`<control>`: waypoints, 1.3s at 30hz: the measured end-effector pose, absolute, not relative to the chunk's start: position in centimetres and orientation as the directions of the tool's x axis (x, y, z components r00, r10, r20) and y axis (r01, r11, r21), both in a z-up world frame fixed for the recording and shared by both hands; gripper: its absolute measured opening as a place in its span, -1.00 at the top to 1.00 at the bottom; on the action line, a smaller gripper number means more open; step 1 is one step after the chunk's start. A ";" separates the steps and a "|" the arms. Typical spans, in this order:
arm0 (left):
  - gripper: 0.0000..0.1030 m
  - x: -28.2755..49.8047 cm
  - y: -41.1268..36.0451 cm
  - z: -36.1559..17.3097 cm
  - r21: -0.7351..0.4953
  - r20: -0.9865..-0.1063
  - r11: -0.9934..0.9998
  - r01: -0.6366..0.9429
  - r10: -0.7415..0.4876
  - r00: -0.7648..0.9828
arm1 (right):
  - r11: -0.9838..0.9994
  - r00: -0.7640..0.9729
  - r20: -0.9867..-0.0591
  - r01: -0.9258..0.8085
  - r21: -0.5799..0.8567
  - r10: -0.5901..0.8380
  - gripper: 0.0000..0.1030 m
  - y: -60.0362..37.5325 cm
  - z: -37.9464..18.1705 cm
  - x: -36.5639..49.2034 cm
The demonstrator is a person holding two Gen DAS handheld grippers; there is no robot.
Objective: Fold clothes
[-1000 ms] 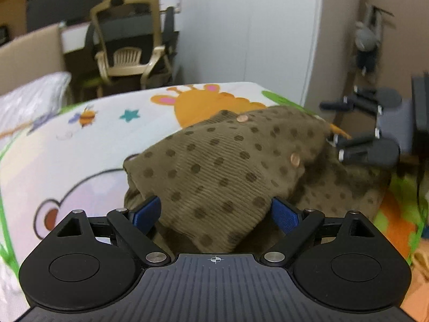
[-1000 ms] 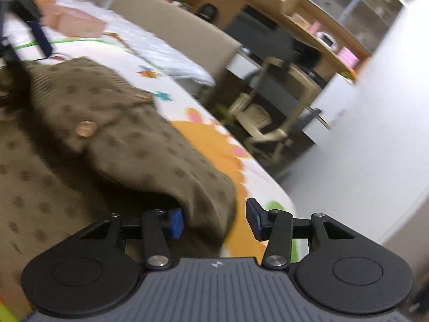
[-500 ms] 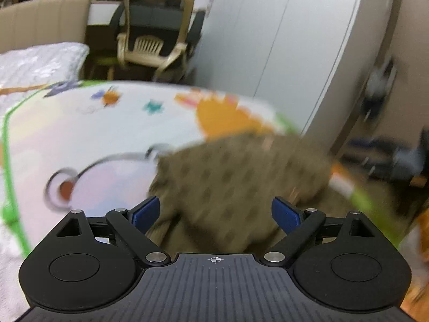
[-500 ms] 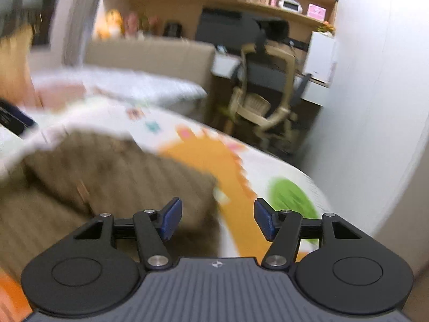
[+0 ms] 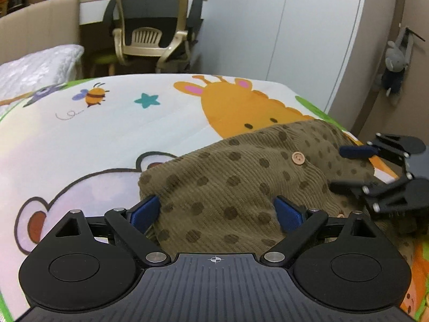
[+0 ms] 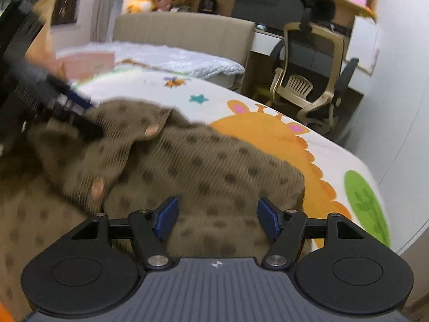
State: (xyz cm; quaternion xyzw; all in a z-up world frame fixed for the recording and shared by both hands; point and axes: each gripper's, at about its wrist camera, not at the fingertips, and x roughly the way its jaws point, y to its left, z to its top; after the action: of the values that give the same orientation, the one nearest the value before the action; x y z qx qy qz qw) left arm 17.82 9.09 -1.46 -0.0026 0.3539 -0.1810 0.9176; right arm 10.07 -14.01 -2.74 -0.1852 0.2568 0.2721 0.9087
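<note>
Olive corduroy with dark dots fills the space ahead of both my claws: the garment lies bunched on the cartoon-printed blanket, over the lower part of the orange giraffe and just beside the outlined bear.

My left claw stands wide open, its blue pads set on either side of a fold of the cloth, the left pad at the garment's near corner. No cloth is pinched between them. A pale button shows on the cloth further out.

My right claw is open too, blue pads spread apart with the corduroy lying between and beyond them. From the left wrist view I see that claw at the right edge, over the garment's far side, fingers apart one above the other. The right wrist view is blurred, so I cannot tell whether its pads touch the fabric. In that view my left claw appears as a dark smear at the upper left, above a flap of the garment with two buttons along its edge.

Beyond the blanket stand a beige-framed chair, a white wardrobe, and a padded headboard with a quilted pillow below it. A grey plush toy hangs on the wall to the right.
</note>
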 end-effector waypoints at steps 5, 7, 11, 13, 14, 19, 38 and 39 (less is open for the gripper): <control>-0.87 17.8 9.3 -1.5 -0.131 -0.648 0.934 0.331 -0.334 0.685 | 0.779 0.737 -0.520 -0.596 -0.198 0.432 -0.33 -13.8 -0.4 9.0; -0.88 17.8 9.4 -1.5 -0.132 -0.648 0.935 0.330 -0.333 0.685 | 0.779 0.744 -0.492 -0.598 -0.188 0.452 -0.33 -13.6 0.9 8.7; -0.88 17.8 9.3 -1.6 -0.129 -0.650 0.936 0.327 -0.329 0.686 | 0.751 0.725 -0.468 -0.637 -0.174 0.506 -0.37 -11.7 1.7 8.8; -0.88 17.8 9.3 -1.6 -0.127 -0.651 0.937 0.324 -0.325 0.686 | 0.731 0.701 -0.498 -0.659 -0.177 0.511 -0.37 -10.3 0.6 9.4; -0.88 17.7 9.4 -1.6 -0.125 -0.654 0.938 0.322 -0.322 0.684 | 0.723 0.688 -0.533 -0.665 -0.189 0.493 -0.37 -9.6 -0.4 9.6; -0.89 16.1 10.8 -1.6 -0.096 -0.685 0.950 0.296 -0.279 0.673 | 0.712 0.677 -0.581 -0.666 -0.224 0.451 -0.49 -10.4 -2.3 9.1; -0.54 14.0 13.3 -2.0 -0.494 -0.599 0.841 0.218 -0.511 0.616 | 0.858 0.639 -0.578 -0.437 0.271 0.508 -0.01 -20.3 -1.9 13.9; -0.40 14.2 12.7 -2.4 -0.478 -0.611 0.853 0.208 -0.494 0.618 | 0.854 0.630 -0.588 -0.455 0.251 0.508 0.05 -19.4 -2.4 13.8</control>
State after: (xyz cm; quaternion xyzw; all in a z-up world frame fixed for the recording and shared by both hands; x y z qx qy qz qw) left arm 14.18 12.73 -2.37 -0.1836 0.3888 -0.1994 0.8805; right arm 13.83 -19.37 -2.45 0.0391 0.3376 0.2669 0.9018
